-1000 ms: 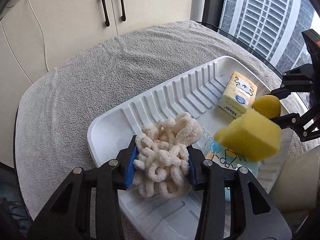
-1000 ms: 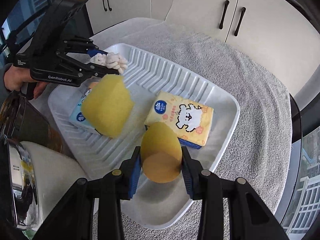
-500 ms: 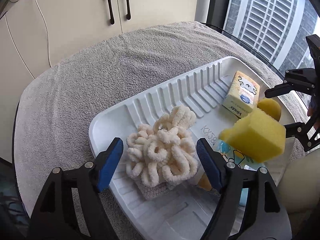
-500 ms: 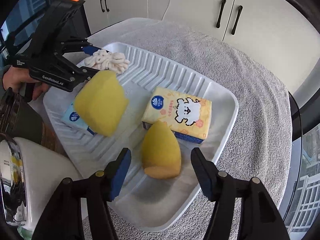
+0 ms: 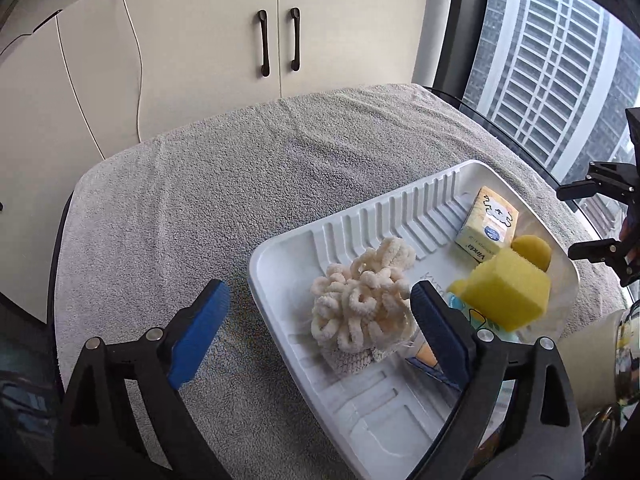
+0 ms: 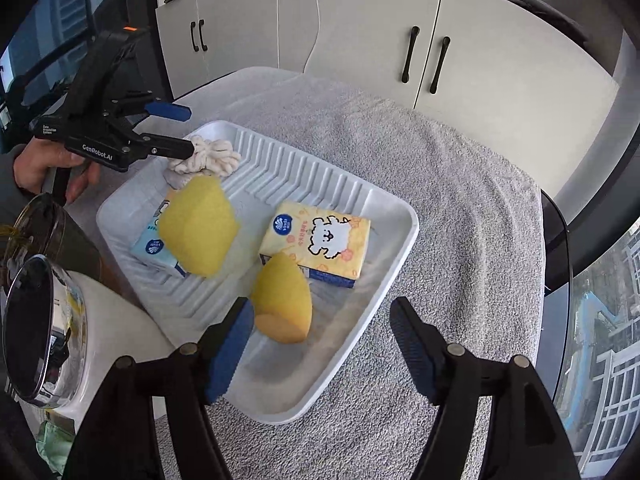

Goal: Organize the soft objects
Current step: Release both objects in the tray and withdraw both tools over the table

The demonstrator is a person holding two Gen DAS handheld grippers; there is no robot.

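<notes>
- Between the blue pads of the left gripper (image 5: 318,328), nothing is pinched: its jaws are opening and stand wide apart, one pad over the grey towel (image 5: 224,184), the other over the white tray (image 5: 280,248).
- Just ahead of that gap the cream looped cloth (image 5: 360,300) lies loose on the tray's ribbed floor, touching neither pad; it looks set down near the tray's corner so it has its own spot.
- Off to the right pad's side, a yellow sponge block (image 5: 508,292) leans on a pale blue tissue pack (image 6: 154,250), probably just where it landed.
- Between the fingers of the right gripper (image 6: 322,344), the jaws are likewise opening and hold nothing; the yellow egg-shaped sponge (image 6: 284,300) sits beside the left-hand pad, free of it as far as can be told, resting on the tray.
- Just beyond that sponge lies the yellow tissue pack (image 6: 320,240) with a cartoon dog, flat on the tray and touching the sponge's tip.
- Farther out, a person's hand (image 6: 48,164) grips the left tool's handle.
- Judging from this, every soft item in sight is already gathered in the tray, so the sorting seems nearly done.
- Beyond the table stand cream cupboards (image 5: 276,40); a shiny appliance (image 6: 36,332) sits at the tray's near-left edge.
</notes>
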